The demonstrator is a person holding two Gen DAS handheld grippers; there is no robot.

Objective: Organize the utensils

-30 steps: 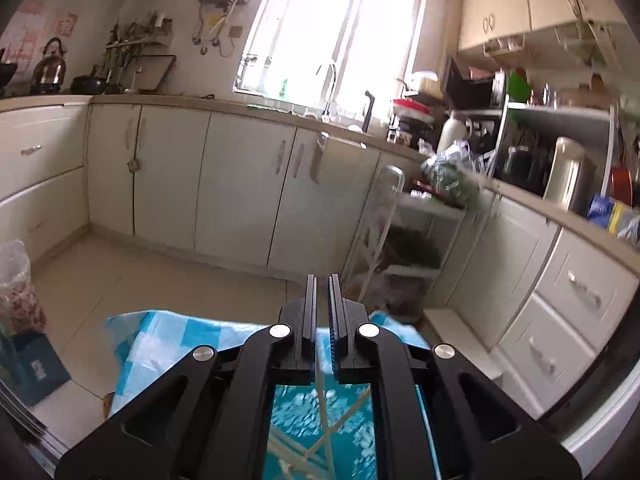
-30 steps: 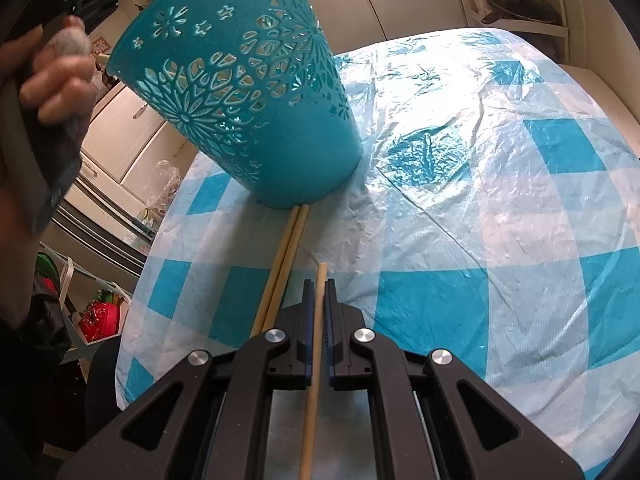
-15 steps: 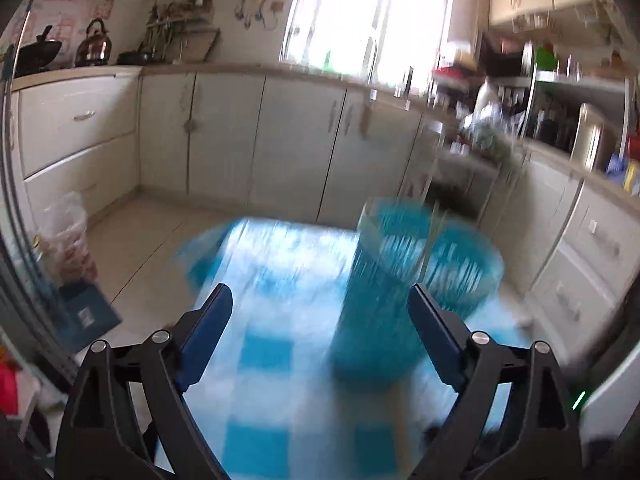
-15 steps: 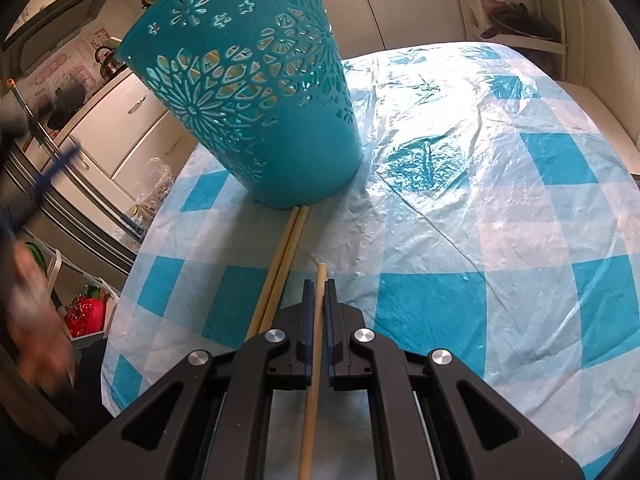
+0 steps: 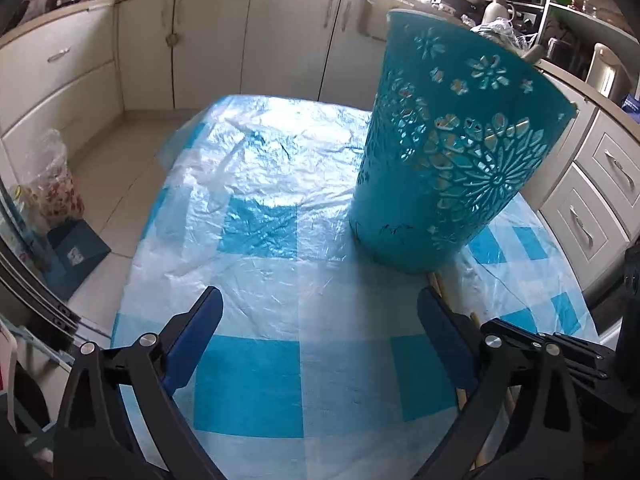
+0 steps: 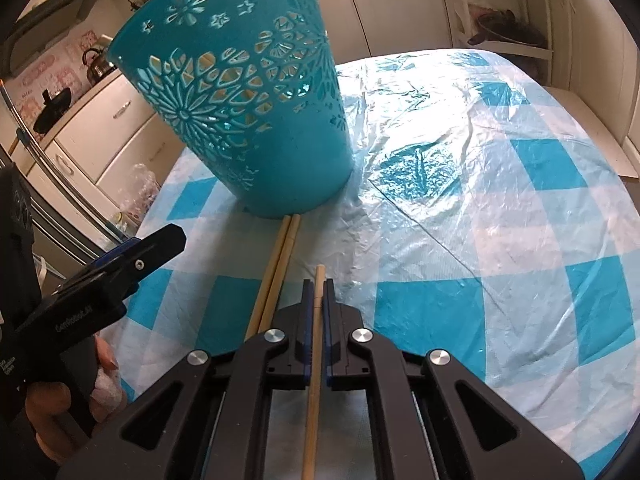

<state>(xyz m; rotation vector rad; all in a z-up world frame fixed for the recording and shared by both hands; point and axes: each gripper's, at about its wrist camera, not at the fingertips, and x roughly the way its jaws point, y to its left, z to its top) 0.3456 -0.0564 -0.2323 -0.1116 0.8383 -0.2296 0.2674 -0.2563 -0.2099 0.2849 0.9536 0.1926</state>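
- On the table (image 6: pixel 500 220), one chopstick (image 6: pixel 316 344) is clamped by the right gripper (image 6: pixel 316 292); this is shown by the right view only
- In the left view, the left gripper (image 5: pixel 318 312) is seen spread wide before the teal basket (image 5: pixel 448 168)

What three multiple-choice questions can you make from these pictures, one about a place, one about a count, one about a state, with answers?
1. Where do the two loose chopsticks lie?
A. inside the basket
B. on the tablecloth, ends at the basket's base
C. on the floor

2. How many chopsticks does the right gripper hold?
A. one
B. two
C. none

3. How is the left gripper?
A. shut on a chopstick
B. open, empty
C. shut on the basket

Answers: 1 B, they run across the tablecloth up to the basket. 2 A, a single held chopstick sits between its fingers. 3 B, its fingers stand wide apart with nothing between.
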